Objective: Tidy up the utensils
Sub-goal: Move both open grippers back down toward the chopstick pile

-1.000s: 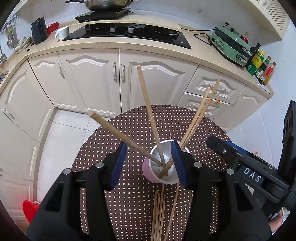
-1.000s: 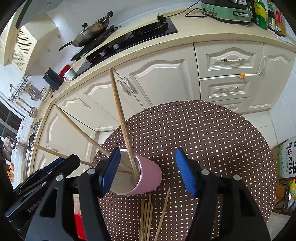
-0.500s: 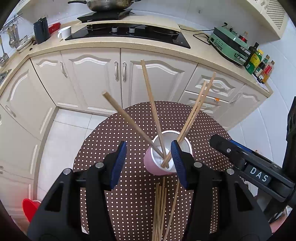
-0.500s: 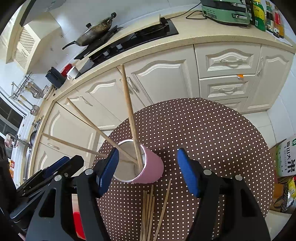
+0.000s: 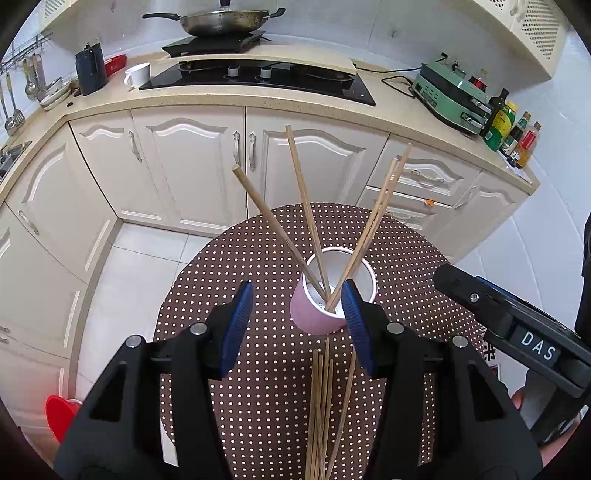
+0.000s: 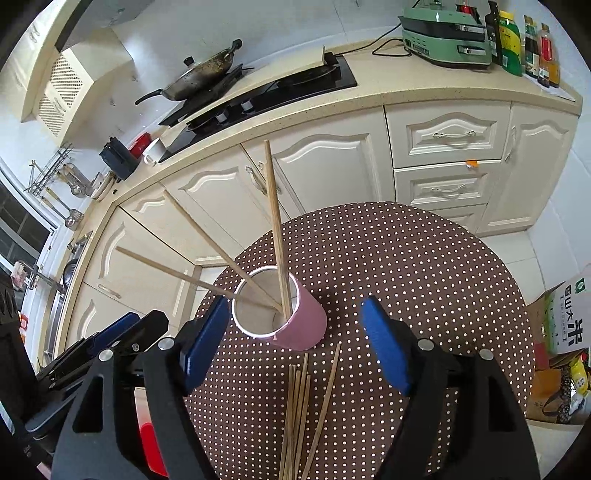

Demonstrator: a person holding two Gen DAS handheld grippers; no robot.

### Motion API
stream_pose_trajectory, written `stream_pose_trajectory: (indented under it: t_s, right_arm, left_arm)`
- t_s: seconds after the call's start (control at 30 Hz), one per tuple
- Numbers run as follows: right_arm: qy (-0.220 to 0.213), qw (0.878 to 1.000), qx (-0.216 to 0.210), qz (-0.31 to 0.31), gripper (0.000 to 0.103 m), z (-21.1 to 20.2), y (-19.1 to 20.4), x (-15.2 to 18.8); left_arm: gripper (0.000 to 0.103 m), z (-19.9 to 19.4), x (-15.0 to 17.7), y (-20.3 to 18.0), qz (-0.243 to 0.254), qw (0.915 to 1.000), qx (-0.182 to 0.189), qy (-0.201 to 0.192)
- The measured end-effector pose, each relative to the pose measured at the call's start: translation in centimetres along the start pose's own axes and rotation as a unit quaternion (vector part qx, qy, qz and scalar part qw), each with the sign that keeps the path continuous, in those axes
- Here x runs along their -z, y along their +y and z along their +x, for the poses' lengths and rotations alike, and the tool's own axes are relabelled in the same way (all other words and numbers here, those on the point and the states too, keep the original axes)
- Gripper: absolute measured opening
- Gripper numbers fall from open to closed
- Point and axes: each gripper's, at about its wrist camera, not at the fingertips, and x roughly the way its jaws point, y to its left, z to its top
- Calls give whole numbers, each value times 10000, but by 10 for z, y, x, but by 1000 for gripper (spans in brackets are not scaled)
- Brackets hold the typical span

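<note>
A pink cup (image 5: 316, 317) (image 6: 303, 325) stands on the round brown polka-dot table (image 5: 258, 251) (image 6: 424, 266). Several wooden chopsticks (image 5: 306, 206) (image 6: 275, 229) stand in it, leaning apart. More loose chopsticks (image 5: 321, 402) (image 6: 301, 398) lie in a bundle on the table nearer to me than the cup. My left gripper (image 5: 295, 325) is open and empty, above and just short of the cup. My right gripper (image 6: 295, 343) is open and empty, its jaws wide on either side of the cup and the bundle. The right gripper's body (image 5: 517, 332) shows in the left view.
Cream kitchen cabinets (image 5: 192, 162) and a counter with a black hob (image 5: 258, 77), a wok (image 5: 221, 22) and a green appliance (image 5: 450, 96) stand beyond the table. A cardboard box (image 6: 565, 325) is at the right; a red object (image 5: 59, 413) lies on the floor at left.
Both grippers have pulled back and up from the cup, which now sits farther ahead. Both stay open; the chopsticks in the cup have not visibly moved.
</note>
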Motion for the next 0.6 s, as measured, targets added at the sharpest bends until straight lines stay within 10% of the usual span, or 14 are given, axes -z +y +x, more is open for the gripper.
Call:
stream_pose_trajectory:
  t_s: [0.6]
  right_arm:
    - [-19, 9998, 114, 132, 87, -27, -6, 32]
  left_arm:
    - [53, -33, 33, -6, 56, 9999, -62, -99]
